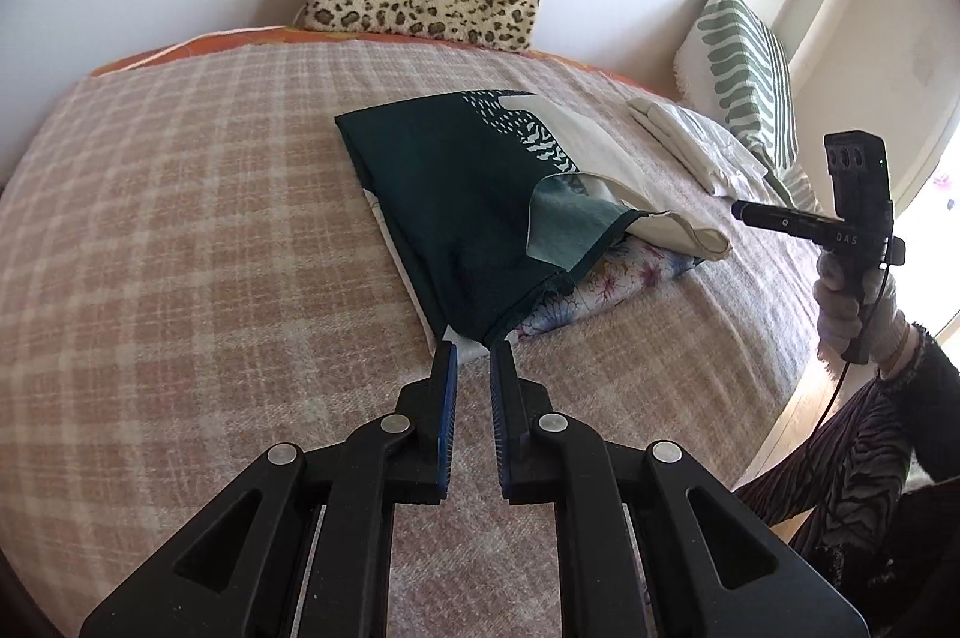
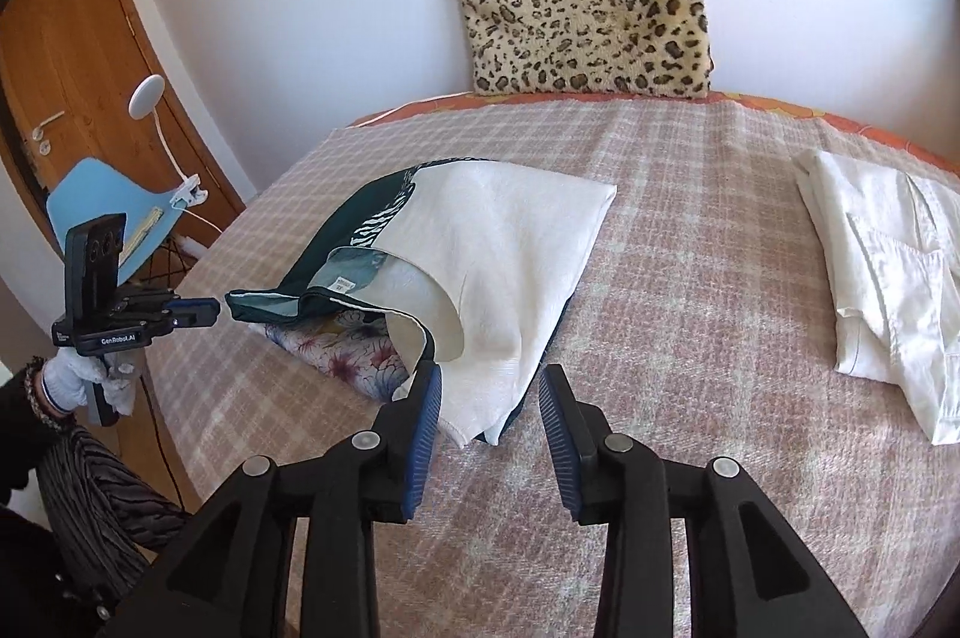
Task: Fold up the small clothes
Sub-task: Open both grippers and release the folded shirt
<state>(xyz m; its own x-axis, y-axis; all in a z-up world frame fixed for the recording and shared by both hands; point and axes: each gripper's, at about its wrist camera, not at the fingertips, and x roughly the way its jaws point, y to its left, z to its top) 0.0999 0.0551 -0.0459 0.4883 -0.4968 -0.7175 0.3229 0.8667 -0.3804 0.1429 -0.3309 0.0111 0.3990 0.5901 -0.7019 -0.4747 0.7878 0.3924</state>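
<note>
On plaid bed (image 2: pixel 690 278), both tools parted, left tool (image 1: pixel 474 350), right tool (image 2: pixel 489 380), floral cloth (image 2: pixel 354 353) half-hidden under green-cream garment (image 2: pixel 498 242)

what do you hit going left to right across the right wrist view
wooden door → blue chair → left claw → dark green and cream garment → folded white shirt

black fingers (image 2: pixel 561 422), blue ribbed pads, white gloves (image 1: pixel 852 302).

The right gripper (image 2: pixel 489 386) hangs open over the cream-and-green garment (image 2: pixel 498 242); folded white shirt (image 2: pixel 888 272) lies at three o'clock.
</note>
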